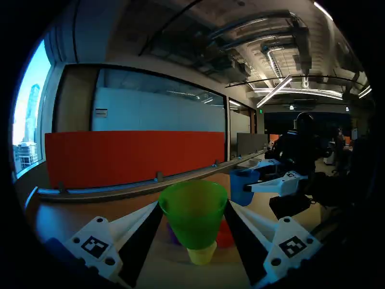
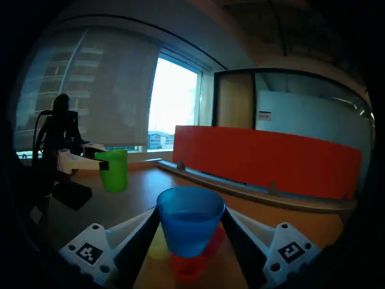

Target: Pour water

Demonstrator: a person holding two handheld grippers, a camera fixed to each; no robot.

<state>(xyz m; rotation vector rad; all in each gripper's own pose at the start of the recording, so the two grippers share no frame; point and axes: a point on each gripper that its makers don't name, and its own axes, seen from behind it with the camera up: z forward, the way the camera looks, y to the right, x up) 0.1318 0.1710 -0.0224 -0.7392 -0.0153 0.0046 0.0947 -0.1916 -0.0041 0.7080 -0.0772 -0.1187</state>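
The left tongs (image 1: 192, 204) are closed onto the green cup (image 1: 194, 214), one finger pressing each side of its wall. The cup stands upright between them, its rim level. Just under it, on the wooden desk (image 1: 72, 216), sits a yellow cup (image 1: 202, 253). A purple cup (image 1: 171, 234) peeks out towards the left finger and a red cup (image 1: 225, 236) towards the right finger.

In the right gripper view, the right tongs (image 2: 190, 212) clamp the blue cup (image 2: 190, 221) in the same manner, a finger against either side. It is upright and a water line shows inside its wall. A red cup (image 2: 187, 267) lies on the desk directly below it, and the yellow cup (image 2: 159, 245) is beside the left finger.

Farther out from the left tongs, ahead and to their right, the right tongs (image 1: 250, 188) hold the blue cup (image 1: 242, 185) above the desk. A dark figure (image 1: 301, 144) is behind them. From the right tongs, the left tongs (image 2: 103, 165) and the green cup (image 2: 113, 169) sit ahead and to the left. The two cups are well apart.

Beyond both, an orange partition (image 1: 134, 156) runs along the far edge of the desk, with a bright window (image 2: 173, 103) behind it.
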